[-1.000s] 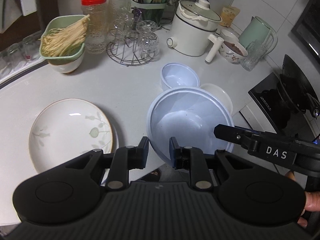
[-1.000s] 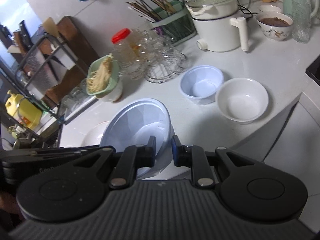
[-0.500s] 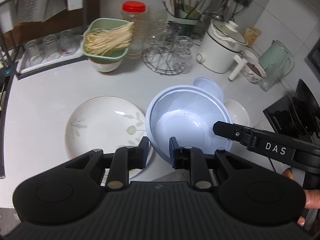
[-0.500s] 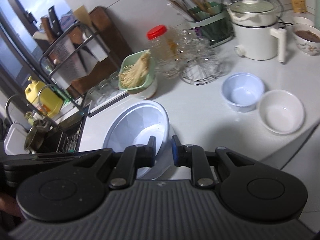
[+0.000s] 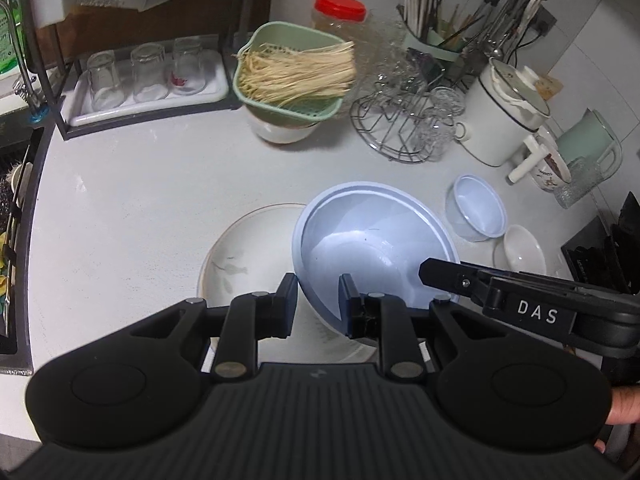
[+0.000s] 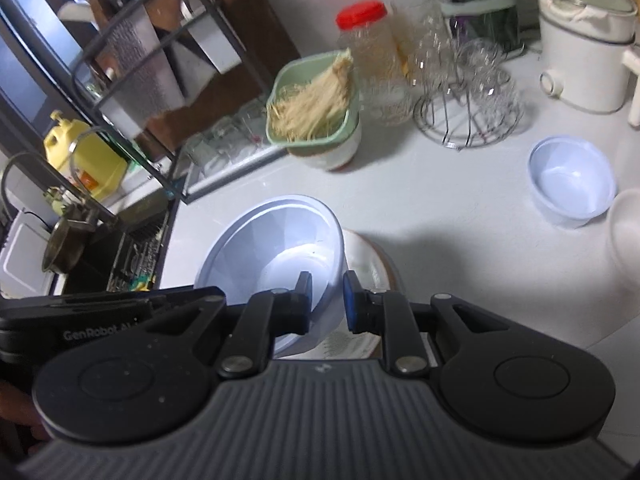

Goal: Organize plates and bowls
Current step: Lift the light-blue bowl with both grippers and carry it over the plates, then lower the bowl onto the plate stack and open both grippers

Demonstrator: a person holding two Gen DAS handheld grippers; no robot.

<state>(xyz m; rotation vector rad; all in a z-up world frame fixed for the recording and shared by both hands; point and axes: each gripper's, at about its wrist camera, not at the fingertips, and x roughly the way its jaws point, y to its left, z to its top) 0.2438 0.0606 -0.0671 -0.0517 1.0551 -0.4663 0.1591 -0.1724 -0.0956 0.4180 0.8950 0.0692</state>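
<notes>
A large pale blue bowl (image 5: 372, 248) hangs above the white leaf-patterned plate (image 5: 248, 256), overlapping its right side. My left gripper (image 5: 318, 300) is shut on the bowl's near rim. My right gripper (image 6: 326, 300) is shut on the bowl's (image 6: 276, 244) opposite rim, with the plate (image 6: 368, 268) just beyond it. A small blue bowl (image 5: 478, 208) and a small white bowl (image 5: 522, 250) sit on the counter to the right; the small blue bowl also shows in the right wrist view (image 6: 572, 180).
A green colander of noodles (image 5: 292, 76) on a bowl, a red-lidded jar (image 5: 340, 12), a wire glass rack (image 5: 408, 128), a white cooker (image 5: 504, 116), and a utensil holder (image 5: 436, 48) line the back. A tray of glasses (image 5: 144, 80) stands back left. The sink (image 6: 100, 256) lies left.
Both grippers have carried the large blue bowl leftward, away from the two small bowls, and it now overlaps the white plate.
</notes>
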